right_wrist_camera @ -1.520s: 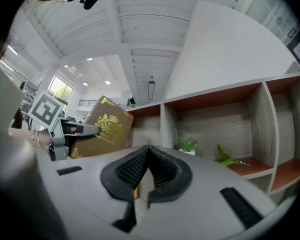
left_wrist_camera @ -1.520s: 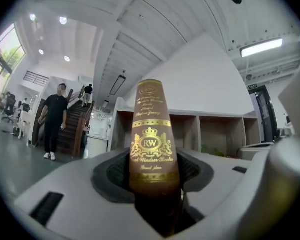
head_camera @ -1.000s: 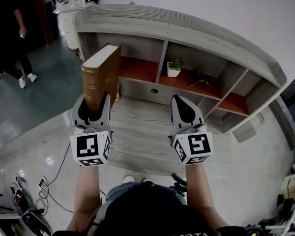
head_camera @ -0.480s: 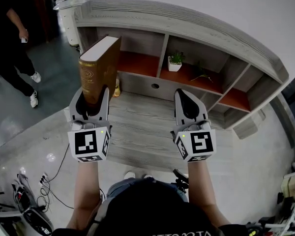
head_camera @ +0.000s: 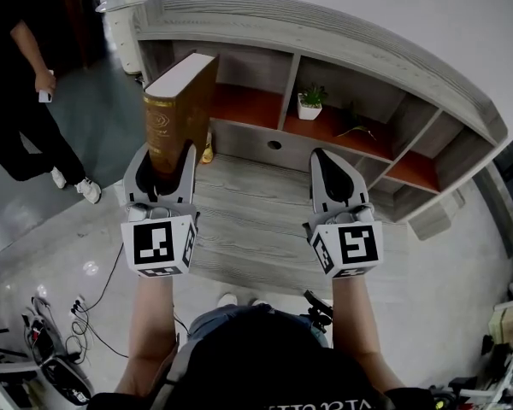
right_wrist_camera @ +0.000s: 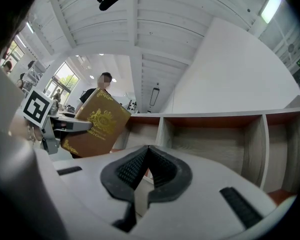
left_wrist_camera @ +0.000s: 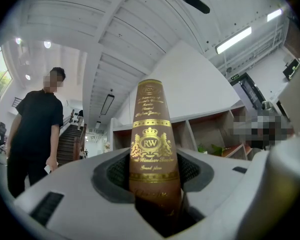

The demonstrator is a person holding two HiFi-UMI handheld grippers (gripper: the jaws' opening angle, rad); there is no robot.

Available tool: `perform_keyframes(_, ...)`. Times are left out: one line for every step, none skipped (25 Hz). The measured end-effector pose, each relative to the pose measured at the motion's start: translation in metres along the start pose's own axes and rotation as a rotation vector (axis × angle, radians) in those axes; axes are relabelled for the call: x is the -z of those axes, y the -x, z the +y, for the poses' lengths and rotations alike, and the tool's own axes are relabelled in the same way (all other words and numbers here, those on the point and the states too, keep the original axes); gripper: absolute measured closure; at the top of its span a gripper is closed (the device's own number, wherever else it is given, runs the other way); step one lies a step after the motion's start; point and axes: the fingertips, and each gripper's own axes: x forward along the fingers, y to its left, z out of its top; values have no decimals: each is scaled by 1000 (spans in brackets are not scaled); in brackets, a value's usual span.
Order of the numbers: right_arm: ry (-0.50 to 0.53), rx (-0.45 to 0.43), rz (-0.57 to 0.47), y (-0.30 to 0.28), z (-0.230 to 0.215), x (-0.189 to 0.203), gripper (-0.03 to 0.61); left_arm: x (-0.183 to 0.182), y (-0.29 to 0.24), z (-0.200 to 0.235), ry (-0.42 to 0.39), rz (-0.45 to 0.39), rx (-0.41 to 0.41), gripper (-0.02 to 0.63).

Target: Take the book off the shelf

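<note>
A thick brown book [head_camera: 178, 114] with gold print stands upright in front of the shelf's left compartment, clear of it. My left gripper [head_camera: 162, 154] is shut on its lower end, one jaw on each cover. In the left gripper view the book's spine [left_wrist_camera: 152, 134] rises between the dark pads, and my left gripper [left_wrist_camera: 152, 176] clamps it. My right gripper [head_camera: 327, 157] hovers level to the right, shut with nothing in it. In the right gripper view my right gripper [right_wrist_camera: 147, 151] has its pads together, and the book [right_wrist_camera: 96, 124] shows at left.
The grey wooden shelf [head_camera: 342, 45] has orange-floored compartments and curves across the back. A small potted plant [head_camera: 309, 105] stands in the middle compartment. A small gold object [head_camera: 207, 152] sits by the book's base. A person in black [head_camera: 26, 84] stands at left. Cables [head_camera: 60, 331] lie at lower left.
The person at left has stepped closer. Both grippers and the held book have barely shifted; the grip is unchanged.
</note>
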Motion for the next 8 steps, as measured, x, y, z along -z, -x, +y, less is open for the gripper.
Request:
perform_keyframes(2, -1, -2, -1, 0, 0, 569, -1, 0, 0, 1, -2, 1, 391)
perform_keyframes(2, -1, -3, -2, 0, -1, 569, -1, -1, 1, 2, -4, 2, 391)
perform_keyframes(3, -1, -3, -2, 1, -2, 569, -1, -2, 1, 3, -6, 3, 391)
perform_keyframes(3, 0, -3, -3, 1, -3, 569, -2, -3, 1, 3, -6, 3, 391)
perform_keyframes(3, 0, -3, -4, 1, -3, 569, -1, -3, 2, 3, -7, 4, 391)
perform_keyframes(4, 0, -3, -5, 1, -3, 569, -1, -4, 2, 3, -7, 4, 391)
perform_keyframes(4, 0, -3, -6, 1, -3, 569, 0, -5, 3, 3, -6, 4, 391)
perform_keyframes(5, 0, -3, -7, 1, -3, 569, 0, -5, 3, 3, -5, 5, 391)
